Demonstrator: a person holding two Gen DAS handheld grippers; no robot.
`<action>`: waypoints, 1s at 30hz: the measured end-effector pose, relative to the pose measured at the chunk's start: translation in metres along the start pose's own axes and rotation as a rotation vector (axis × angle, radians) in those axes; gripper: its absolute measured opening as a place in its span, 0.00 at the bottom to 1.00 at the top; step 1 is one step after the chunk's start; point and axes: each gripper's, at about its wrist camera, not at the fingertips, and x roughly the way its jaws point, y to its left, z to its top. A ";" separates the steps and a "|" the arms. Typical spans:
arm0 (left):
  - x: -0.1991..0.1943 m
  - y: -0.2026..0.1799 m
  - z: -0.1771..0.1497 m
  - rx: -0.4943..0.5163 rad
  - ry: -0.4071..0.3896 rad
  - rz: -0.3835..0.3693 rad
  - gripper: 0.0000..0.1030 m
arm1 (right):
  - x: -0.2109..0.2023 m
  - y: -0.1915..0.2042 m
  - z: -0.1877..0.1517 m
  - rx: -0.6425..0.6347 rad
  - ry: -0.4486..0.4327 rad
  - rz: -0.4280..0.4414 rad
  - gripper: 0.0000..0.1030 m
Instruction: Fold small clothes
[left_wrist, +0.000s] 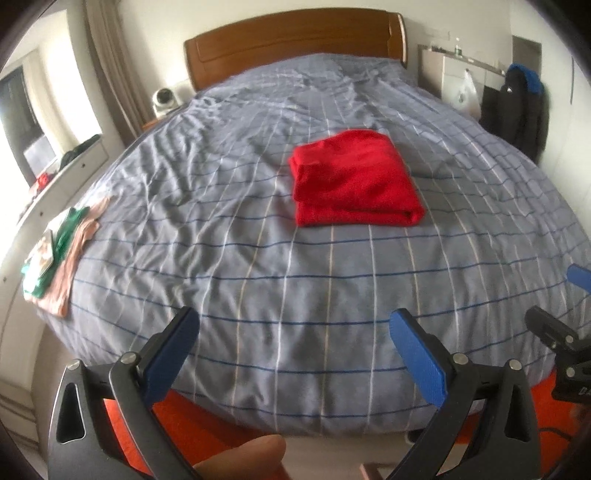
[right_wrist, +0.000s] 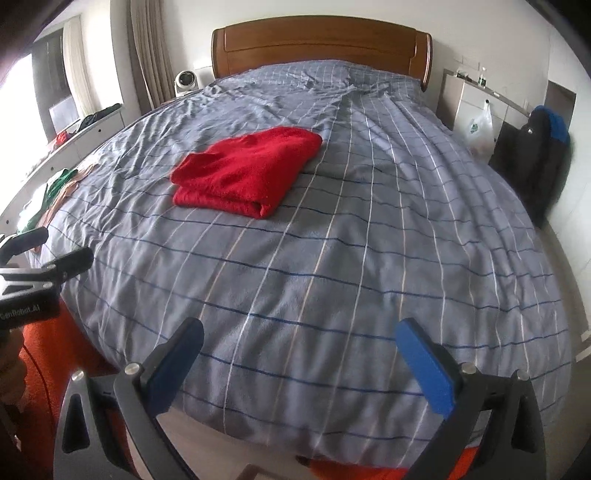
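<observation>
We see the folded red garment lying flat near the middle of the bed, on the grey checked cover, well away from both tools. Our left gripper and right gripper hang over the foot of the bed, jaws spread wide and empty; a small pile of folded clothes sits at the bed's left edge

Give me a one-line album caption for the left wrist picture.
Open left hand-held gripper hovers at the foot of the grey checked bedspread, facing a folded red garment.
</observation>
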 end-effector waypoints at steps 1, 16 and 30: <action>-0.001 0.000 0.000 -0.004 0.003 -0.002 1.00 | -0.003 0.001 0.002 0.000 0.000 0.009 1.00; -0.043 0.010 0.010 -0.018 -0.086 -0.037 1.00 | -0.057 0.019 0.026 0.032 -0.038 0.189 1.00; -0.050 0.017 0.013 -0.036 -0.084 -0.018 1.00 | -0.057 0.028 0.024 -0.080 -0.083 0.039 1.00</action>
